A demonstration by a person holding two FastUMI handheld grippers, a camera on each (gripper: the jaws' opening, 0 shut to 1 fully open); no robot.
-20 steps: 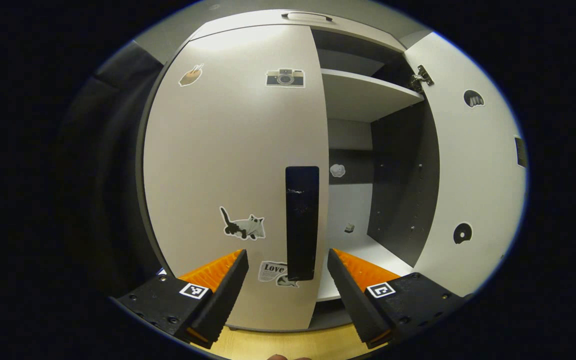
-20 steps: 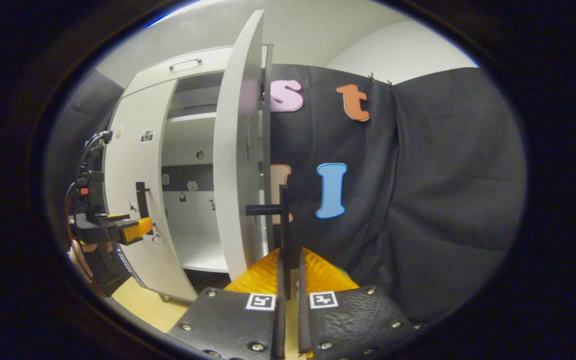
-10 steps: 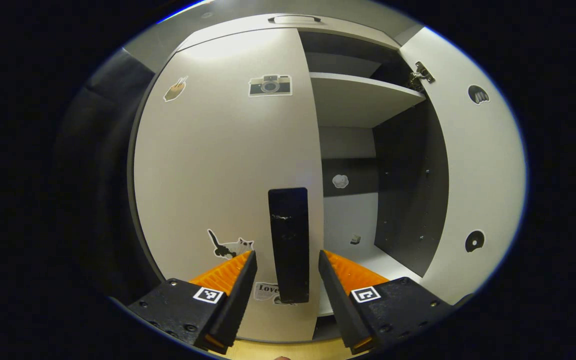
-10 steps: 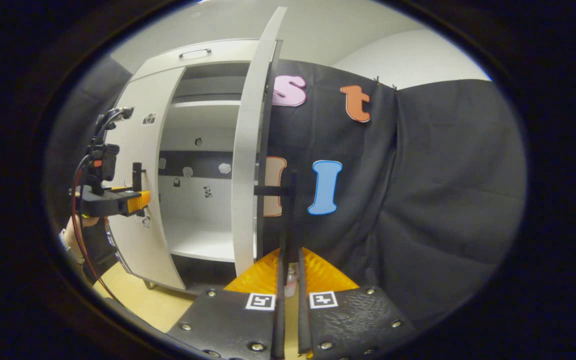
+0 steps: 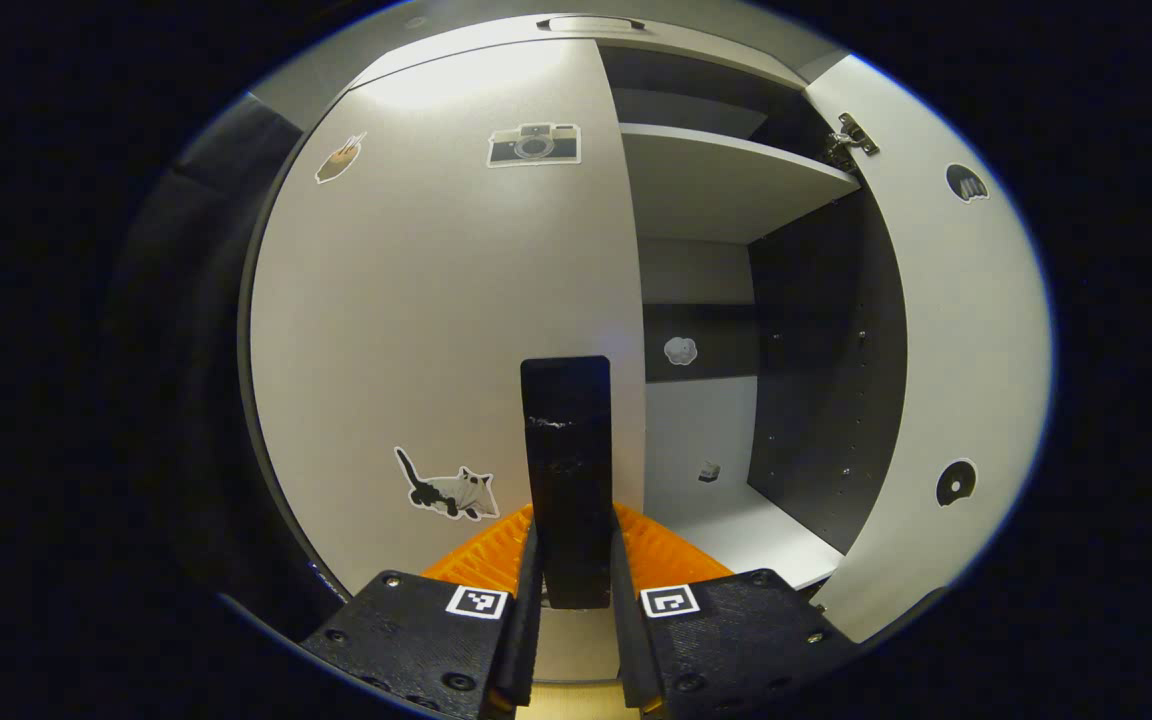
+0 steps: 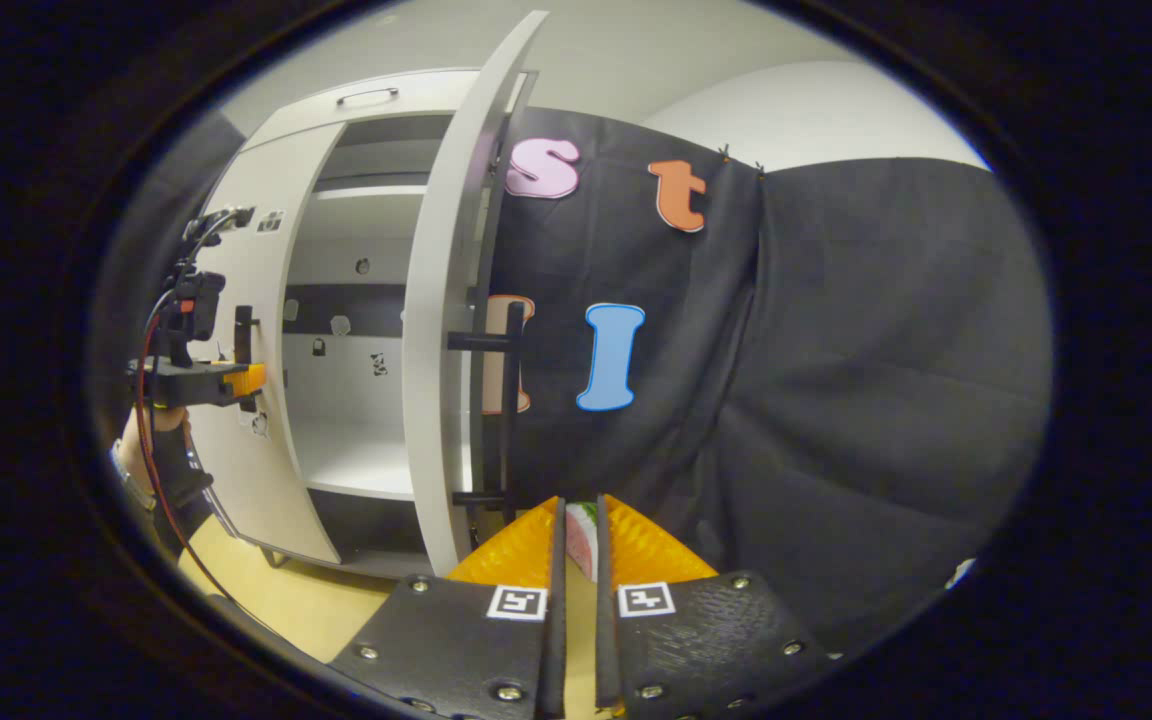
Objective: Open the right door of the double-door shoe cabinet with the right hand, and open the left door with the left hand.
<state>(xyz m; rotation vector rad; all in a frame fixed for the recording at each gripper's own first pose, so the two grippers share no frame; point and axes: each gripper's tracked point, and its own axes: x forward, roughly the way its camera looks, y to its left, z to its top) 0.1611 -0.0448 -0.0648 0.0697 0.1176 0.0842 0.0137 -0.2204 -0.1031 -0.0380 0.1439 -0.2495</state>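
Left tool [image 5: 576, 590]: fingers pressed on both sides of the black bar handle [image 5: 566, 470] of the left door [image 5: 436, 320], gripping its lower end. The same tool [image 6: 226, 380] appears in the right gripper view at that handle, with a hand [image 6: 151, 440] below it.

Left door: closed or very nearly so; its free edge lies against the cabinet opening.

Right door [image 6: 441, 330]: swung well out, seen nearly edge-on. Its handle [image 6: 511, 400] stands ahead of the right tool [image 6: 576, 540] and apart from it. That tool's fingers are pressed almost together, with only a thin slit between them and nothing gripped.

Cabinet interior: a shelf [image 5: 726, 185] and the pale floor [image 5: 736, 530] are exposed on the right side.

Assessment: the right half of the task appears done; the left door remains to be pulled. The door is a stiff hinged panel, likely light, which should swing on an arc about its left-edge hinges. The handle is rigid and smooth, so a firm pinch is advisable. The pull should follow the arc; a straight pull risks slipping off the bar.
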